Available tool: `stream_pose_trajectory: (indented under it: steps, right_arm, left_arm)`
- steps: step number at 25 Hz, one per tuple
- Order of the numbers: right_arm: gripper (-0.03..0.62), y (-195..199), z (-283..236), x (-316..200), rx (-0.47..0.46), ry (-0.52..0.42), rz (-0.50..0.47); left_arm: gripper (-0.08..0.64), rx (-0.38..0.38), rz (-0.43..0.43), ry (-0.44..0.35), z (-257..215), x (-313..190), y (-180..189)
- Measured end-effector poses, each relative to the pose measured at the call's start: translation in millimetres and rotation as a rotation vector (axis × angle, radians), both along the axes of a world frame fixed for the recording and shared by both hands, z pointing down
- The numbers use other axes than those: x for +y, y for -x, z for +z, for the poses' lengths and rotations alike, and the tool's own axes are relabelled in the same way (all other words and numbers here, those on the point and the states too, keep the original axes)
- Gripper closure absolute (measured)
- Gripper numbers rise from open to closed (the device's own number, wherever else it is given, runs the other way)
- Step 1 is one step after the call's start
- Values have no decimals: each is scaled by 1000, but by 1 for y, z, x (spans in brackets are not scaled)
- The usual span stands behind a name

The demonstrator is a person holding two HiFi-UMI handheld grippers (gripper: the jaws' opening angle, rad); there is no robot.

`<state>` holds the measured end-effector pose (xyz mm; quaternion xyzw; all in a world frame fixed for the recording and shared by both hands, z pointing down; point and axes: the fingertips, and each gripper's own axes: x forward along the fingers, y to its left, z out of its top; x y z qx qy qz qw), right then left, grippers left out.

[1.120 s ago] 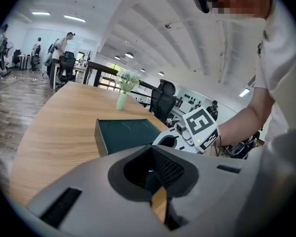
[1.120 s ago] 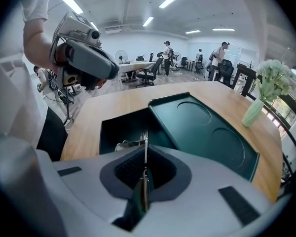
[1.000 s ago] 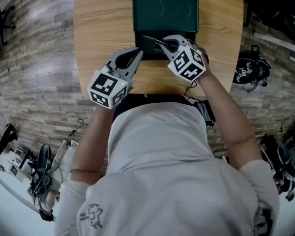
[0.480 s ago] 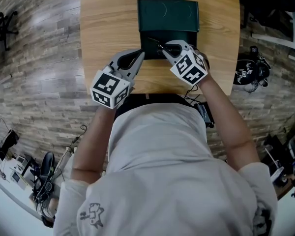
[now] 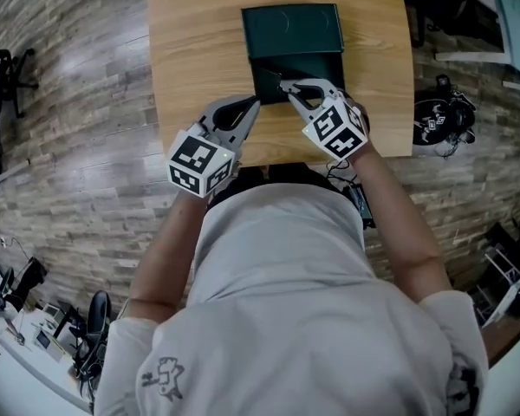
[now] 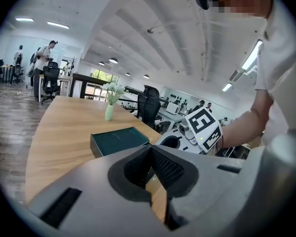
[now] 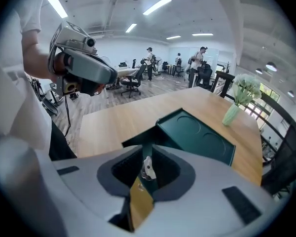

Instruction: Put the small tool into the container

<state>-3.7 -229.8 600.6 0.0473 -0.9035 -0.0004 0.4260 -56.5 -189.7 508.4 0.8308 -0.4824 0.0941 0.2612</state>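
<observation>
The right gripper [image 5: 286, 86] is clenched on the small metal tool [image 7: 148, 168], which pokes ahead of its jaws over the open dark green box [image 5: 293, 31]. The left gripper [image 5: 251, 104] has its jaws pressed together on nothing, just beside that box.

box [image 5: 264, 68] open on top | lid [image 5: 292, 29] bars far side | table [image 5: 191, 50] bare left, right | left gripper [image 5: 248, 107] at near-left corner

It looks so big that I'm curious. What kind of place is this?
Probably an open-plan office or lab: there are swivel chairs, people standing around desks far back, and long strip lights on the ceiling.
</observation>
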Motion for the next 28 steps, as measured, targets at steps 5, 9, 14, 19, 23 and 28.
stream_pose_trajectory:
  steps: [5, 9, 14, 19, 23, 28]
  right_arm:
    - [534, 6, -34, 12, -57, -61, 51]
    - [561, 7, -70, 15, -140, -89, 153]
    - [586, 4, -117, 26, -251, -141, 235]
    - [586, 4, -152, 52, -344, -182, 279]
    - [586, -1, -176, 72, -424, -156, 329]
    - [586, -17, -195, 87, -483, -146, 390]
  left_arm:
    - [554, -9, 50, -46, -18, 12, -1]
    - [554, 1, 74, -86, -37, 21, 0]
    - [554, 0, 96, -149, -65, 32, 3]
    - [554, 2, 129, -211, -92, 52, 9]
    - [554, 2, 158, -251, -110, 73, 9]
    - [554, 7, 180, -273, -121, 92, 12]
